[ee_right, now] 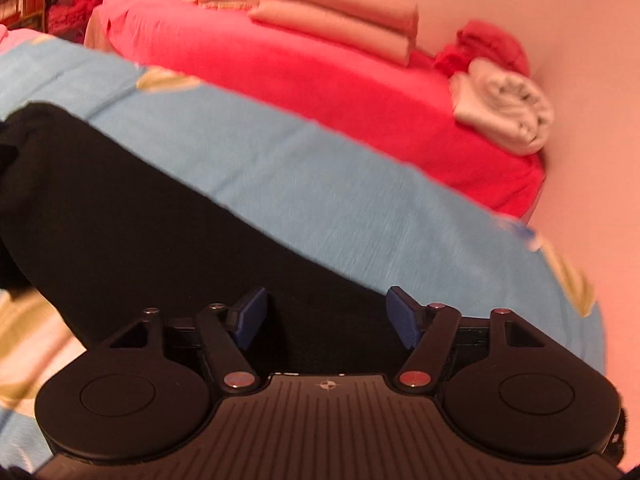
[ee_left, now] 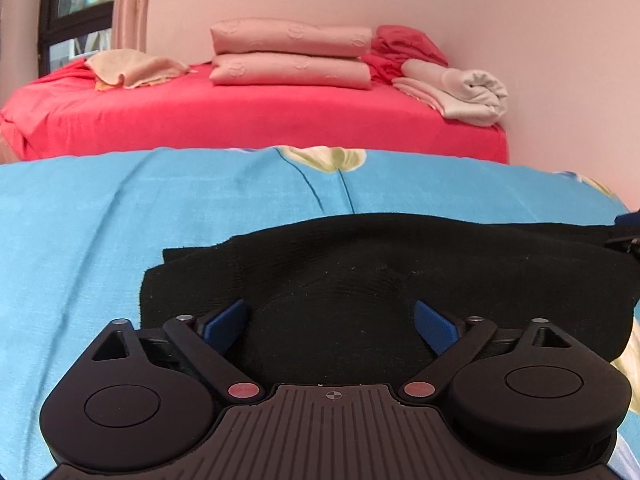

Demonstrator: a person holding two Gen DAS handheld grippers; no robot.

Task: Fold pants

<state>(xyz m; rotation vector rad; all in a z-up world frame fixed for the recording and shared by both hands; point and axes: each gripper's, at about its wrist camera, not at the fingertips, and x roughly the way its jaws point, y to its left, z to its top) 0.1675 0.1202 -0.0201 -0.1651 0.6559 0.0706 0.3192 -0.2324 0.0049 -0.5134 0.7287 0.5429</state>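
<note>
Black pants (ee_left: 400, 264) lie across a blue flowered bedsheet (ee_left: 80, 220). In the left wrist view their squared end is at the left and the cloth runs off to the right. My left gripper (ee_left: 331, 320) is open, its blue fingertips (ee_left: 228, 318) wide apart just over the near edge of the pants. In the right wrist view the pants (ee_right: 120, 208) run as a dark band from the left down to my right gripper (ee_right: 326, 312), which is open low over the cloth, empty. That view is tilted and blurred.
A red-covered bed (ee_left: 260, 120) stands beyond the blue sheet, bearing two stacked pink pillows (ee_left: 290, 56), a beige towel (ee_left: 132, 66), a rolled white blanket (ee_left: 464, 90) and red cloth (ee_left: 404, 46). A pink wall (ee_left: 560, 60) is behind and at the right.
</note>
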